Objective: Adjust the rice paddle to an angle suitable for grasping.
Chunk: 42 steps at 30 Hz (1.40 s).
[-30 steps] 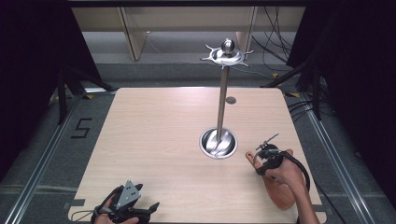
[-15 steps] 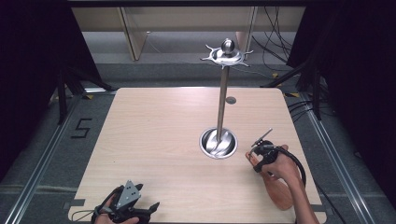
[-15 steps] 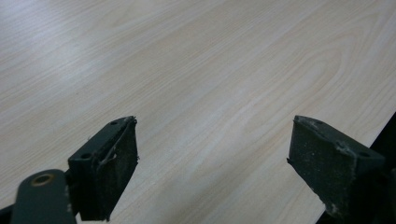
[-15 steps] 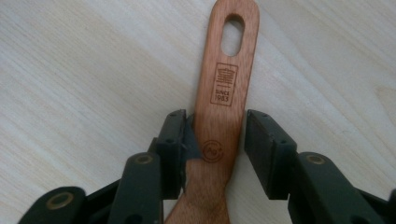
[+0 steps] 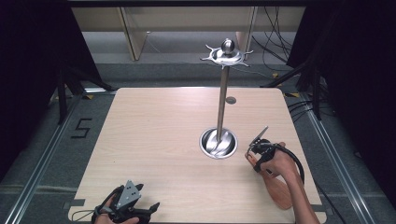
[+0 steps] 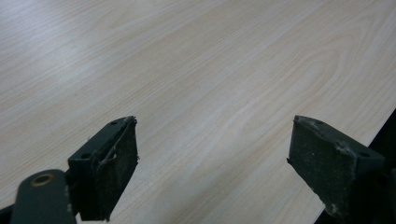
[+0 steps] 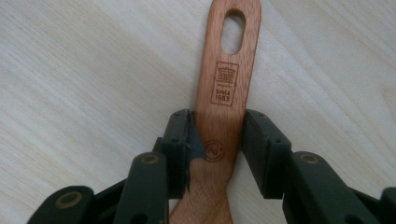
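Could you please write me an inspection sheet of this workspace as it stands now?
Surface: light wooden table, bare around the work.
Job's things: wooden spatula flat on the table, hanging hole at its handle end; steel hanging stand upright in its round base.
Clutter: small dark disc behind the stand.
Grippers: right gripper has just been closing, pads on the spatula handle; left gripper open over bare wood.
Cables: right gripper's cable loops beside the forearm; more cables on the floor behind.
Surroundings: black curtains, floor marking 5.
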Each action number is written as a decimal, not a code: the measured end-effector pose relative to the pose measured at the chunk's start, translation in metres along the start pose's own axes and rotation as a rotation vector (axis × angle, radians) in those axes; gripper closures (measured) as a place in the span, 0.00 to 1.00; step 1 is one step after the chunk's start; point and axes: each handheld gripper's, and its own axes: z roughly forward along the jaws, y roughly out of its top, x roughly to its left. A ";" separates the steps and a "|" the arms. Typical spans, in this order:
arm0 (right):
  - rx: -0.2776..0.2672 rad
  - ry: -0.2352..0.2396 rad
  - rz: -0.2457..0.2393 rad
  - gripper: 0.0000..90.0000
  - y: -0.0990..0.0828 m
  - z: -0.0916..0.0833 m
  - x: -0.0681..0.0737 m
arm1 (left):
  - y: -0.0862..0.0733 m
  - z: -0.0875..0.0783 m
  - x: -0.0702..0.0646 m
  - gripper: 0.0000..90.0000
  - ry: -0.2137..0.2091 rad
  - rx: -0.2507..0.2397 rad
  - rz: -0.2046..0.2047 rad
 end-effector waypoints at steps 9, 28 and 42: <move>0.027 -0.010 -0.020 0.74 0.002 0.000 0.001 | 0.000 0.000 0.001 0.17 0.008 0.011 0.012; -0.129 -0.023 -0.029 0.74 -0.010 -0.024 -0.002 | 0.001 0.000 0.001 0.17 0.002 -0.007 0.012; -0.374 -0.023 -0.016 0.74 -0.036 -0.061 -0.003 | 0.001 0.001 0.001 0.17 0.002 -0.006 0.015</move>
